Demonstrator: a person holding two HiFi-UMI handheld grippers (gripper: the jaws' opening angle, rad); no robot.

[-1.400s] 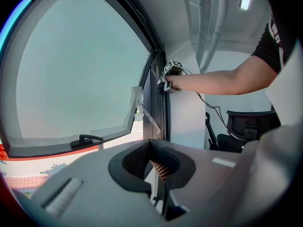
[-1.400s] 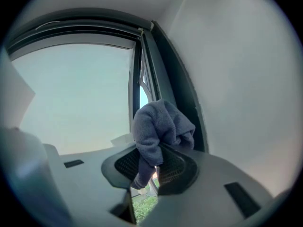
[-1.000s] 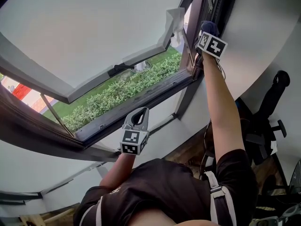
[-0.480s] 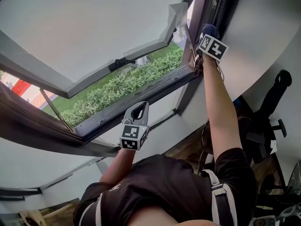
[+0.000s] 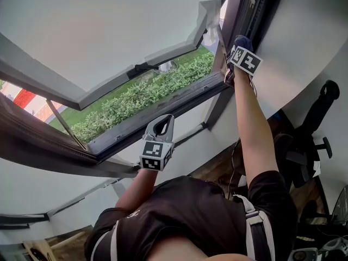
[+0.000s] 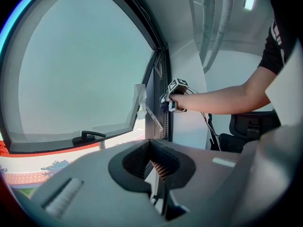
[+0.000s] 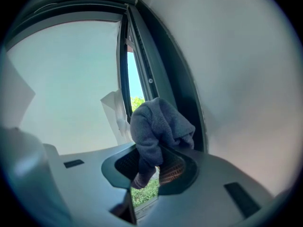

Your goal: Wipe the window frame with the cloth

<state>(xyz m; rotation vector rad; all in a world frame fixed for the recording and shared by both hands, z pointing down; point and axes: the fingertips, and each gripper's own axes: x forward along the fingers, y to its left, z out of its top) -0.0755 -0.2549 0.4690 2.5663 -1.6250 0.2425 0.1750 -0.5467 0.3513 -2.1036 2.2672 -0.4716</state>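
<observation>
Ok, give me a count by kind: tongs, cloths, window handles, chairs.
tongs: 2 (left tongs, right tongs)
cloth: 1
handle: 1
chair: 1
total: 5

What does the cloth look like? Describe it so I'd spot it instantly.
Find the big tilted-open window and follow its dark frame up the side. There the right gripper pinches a bunched blue-grey knitted cloth, dark and fuzzy, unlike the white film scrap nearby.

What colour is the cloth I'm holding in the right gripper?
Plain bluish grey, no pattern; the cloth shows best in the right gripper view.
</observation>
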